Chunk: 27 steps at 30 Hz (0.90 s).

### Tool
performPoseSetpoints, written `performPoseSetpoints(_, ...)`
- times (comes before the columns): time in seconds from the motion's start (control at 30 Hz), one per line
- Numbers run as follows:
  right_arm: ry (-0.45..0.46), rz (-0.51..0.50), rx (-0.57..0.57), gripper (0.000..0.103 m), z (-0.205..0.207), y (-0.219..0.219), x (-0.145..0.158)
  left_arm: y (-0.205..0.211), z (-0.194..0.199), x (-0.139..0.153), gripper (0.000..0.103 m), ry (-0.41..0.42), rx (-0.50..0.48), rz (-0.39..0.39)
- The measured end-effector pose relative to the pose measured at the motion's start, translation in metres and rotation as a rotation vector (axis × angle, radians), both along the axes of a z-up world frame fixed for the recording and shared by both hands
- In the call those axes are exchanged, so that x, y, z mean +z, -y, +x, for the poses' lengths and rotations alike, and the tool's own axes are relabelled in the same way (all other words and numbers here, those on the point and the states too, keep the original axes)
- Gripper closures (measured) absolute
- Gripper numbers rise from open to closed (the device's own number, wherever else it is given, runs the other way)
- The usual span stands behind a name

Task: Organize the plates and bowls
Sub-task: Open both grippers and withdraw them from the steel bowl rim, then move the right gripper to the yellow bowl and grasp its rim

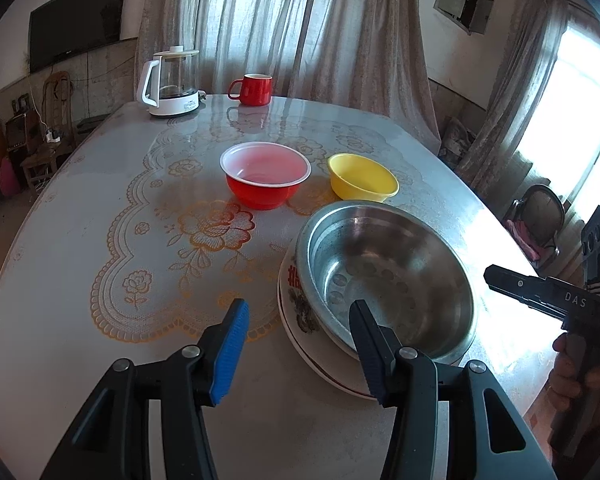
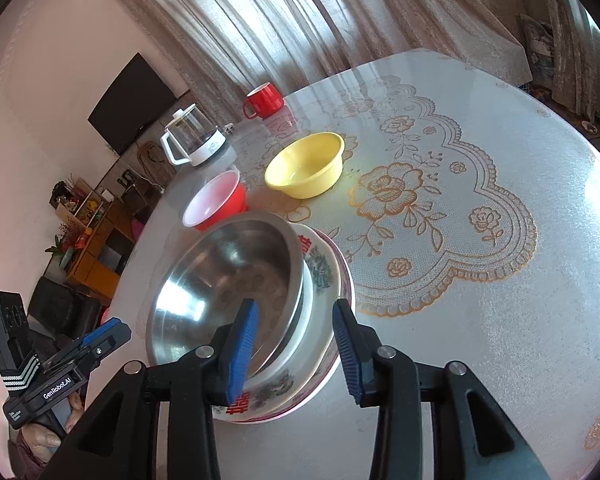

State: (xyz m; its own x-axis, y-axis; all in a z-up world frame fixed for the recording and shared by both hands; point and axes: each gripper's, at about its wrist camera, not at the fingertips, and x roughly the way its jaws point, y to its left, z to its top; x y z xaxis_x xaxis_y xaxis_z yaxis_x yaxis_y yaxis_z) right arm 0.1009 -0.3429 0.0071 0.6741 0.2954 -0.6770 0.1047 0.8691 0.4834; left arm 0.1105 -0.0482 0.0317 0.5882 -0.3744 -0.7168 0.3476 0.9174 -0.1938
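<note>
A steel bowl (image 1: 384, 276) (image 2: 228, 280) sits nested in a flower-patterned ceramic bowl (image 1: 296, 300) (image 2: 320, 268), which rests on a pink-rimmed plate (image 2: 346, 280) near the table's front. My left gripper (image 1: 299, 303) is open at the stack's left rim, its pads clear of it. My right gripper (image 2: 295, 302) is open astride the stack's rim, one pad inside the steel bowl and one outside the plate. Behind the stack stand a red bowl (image 1: 264, 180) (image 2: 216, 200) with a white inside and a yellow bowl (image 1: 362, 178) (image 2: 304, 164), both upright and apart.
The table (image 1: 100, 200) (image 2: 500, 320) has a lace-pattern cover. At its far edge stand a glass kettle (image 1: 172, 84) (image 2: 196, 136) and a red mug (image 1: 254, 90) (image 2: 264, 100). Chairs and cabinets ring the table. A hand shows at the left wrist view's right edge.
</note>
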Motion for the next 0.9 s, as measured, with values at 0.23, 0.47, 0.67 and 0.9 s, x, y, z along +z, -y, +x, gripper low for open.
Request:
performPoseSetpoints(0.23,-0.024,0.035,-0.016,0.059,0.011,0.011,-0.007,0.006,0.009,-0.002,0.050,-0.014,-0.011,0.011)
performPoseSetpoints(0.47,-0.036,0.135,-0.004,0.054,0.027,0.020,-0.012,0.011,0.024,-0.005,0.050,-0.052,-0.027,0.005)
performPoseSetpoints(0.67,-0.050,0.161,0.013,0.054,0.048,0.025,-0.015,0.011,0.045,0.005,0.050,-0.071,-0.055,-0.058)
performPoseSetpoints(0.9,-0.056,0.190,0.032,0.053,0.083,0.039,-0.016,0.023,0.075,0.015,0.053,-0.092,-0.108,-0.118)
